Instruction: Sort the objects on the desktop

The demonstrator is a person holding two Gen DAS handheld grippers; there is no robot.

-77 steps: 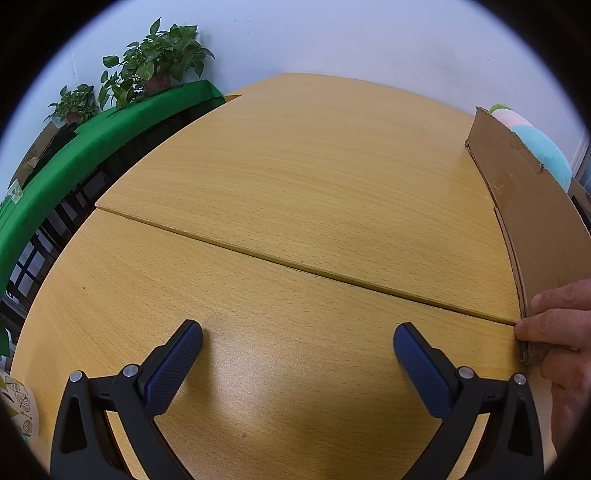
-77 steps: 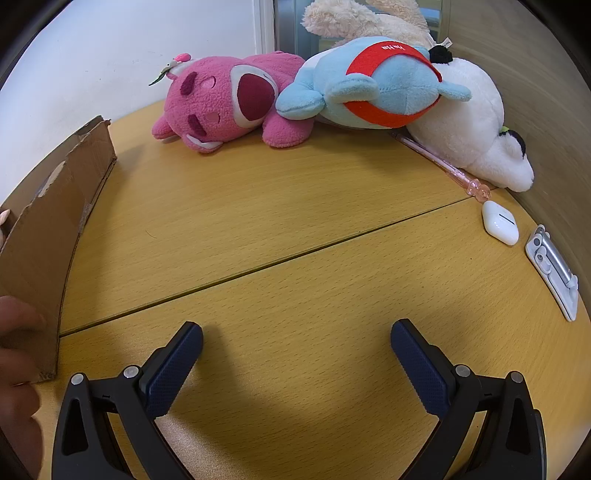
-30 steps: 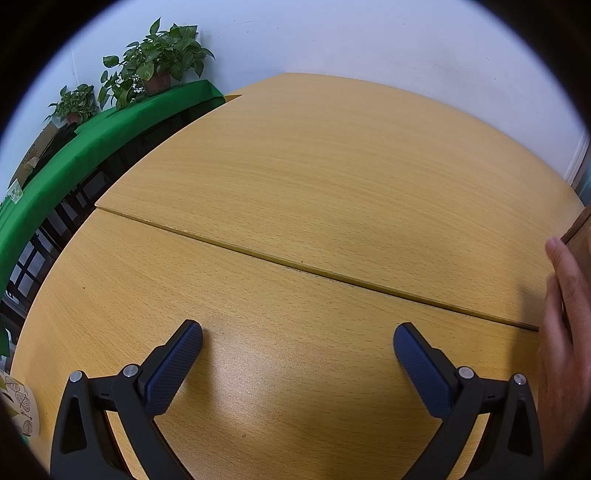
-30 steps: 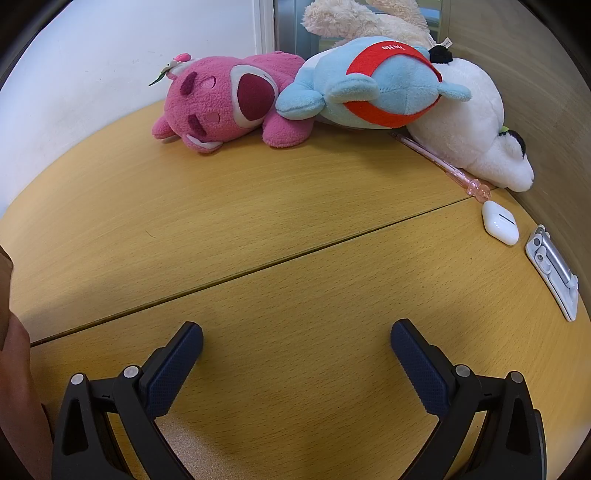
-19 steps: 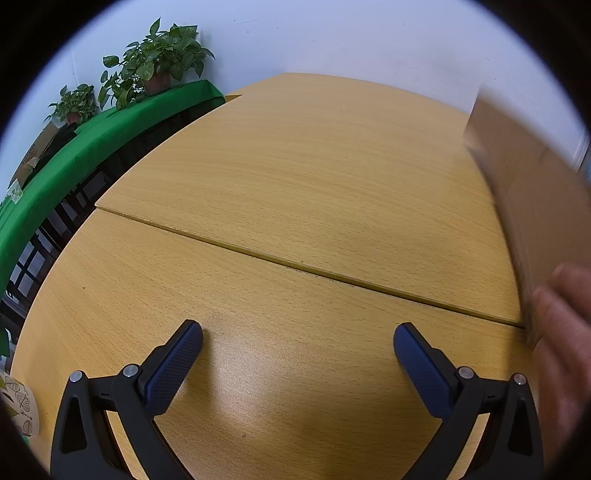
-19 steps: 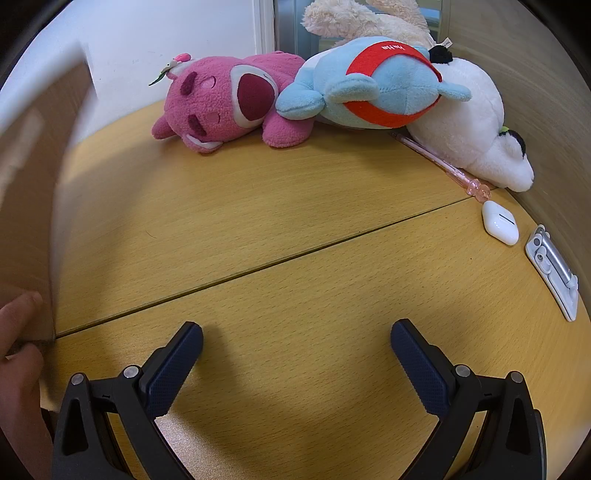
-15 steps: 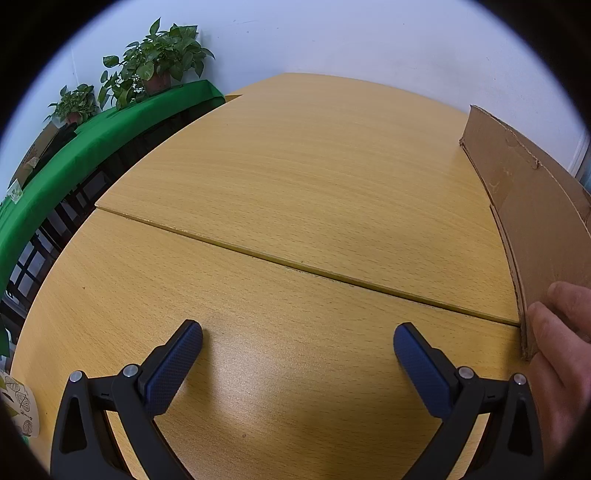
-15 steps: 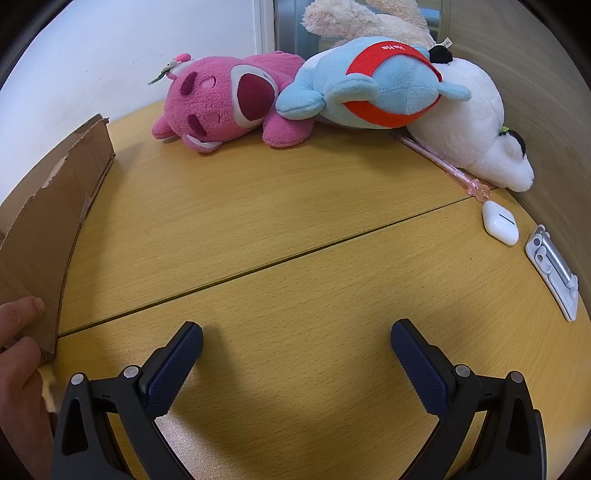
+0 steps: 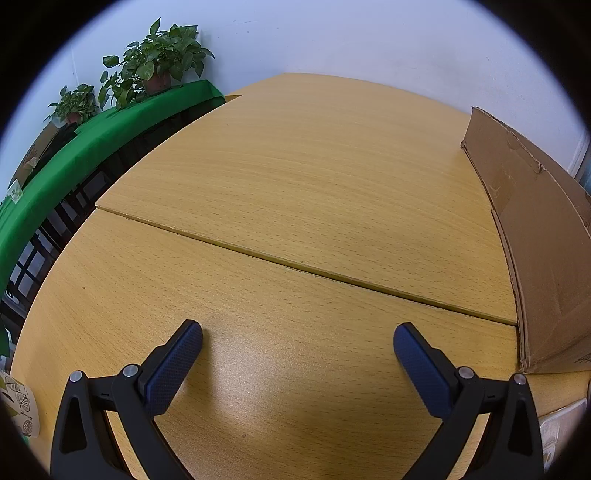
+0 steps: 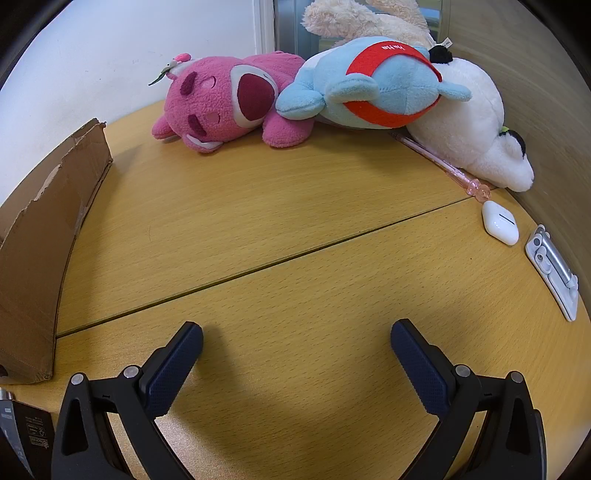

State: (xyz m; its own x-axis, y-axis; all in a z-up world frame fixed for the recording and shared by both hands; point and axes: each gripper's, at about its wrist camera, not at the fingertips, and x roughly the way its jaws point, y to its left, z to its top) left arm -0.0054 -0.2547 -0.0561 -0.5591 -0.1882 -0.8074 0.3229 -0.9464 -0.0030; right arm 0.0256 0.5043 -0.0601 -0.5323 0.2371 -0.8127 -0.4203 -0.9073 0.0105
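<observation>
Wooden bench [image 10: 295,206] carries the toys at its far edge: pink plush bear [image 10: 225,103], blue plush [image 10: 373,92], white plush [image 10: 476,125], earbud case [image 10: 500,222] nearby. Between my grippers stands a cardboard sheet [image 9: 535,236]. Left gripper [image 9: 297,354] and right gripper [image 10: 295,350]: jaws apart, empty.

Office: wooden desk [image 9: 295,192], potted plants [image 9: 159,66]

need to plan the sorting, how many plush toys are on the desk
4: pink plush at the back, blue plush beside it, white plush at the right wall, cream plush behind them, mostly hidden.
</observation>
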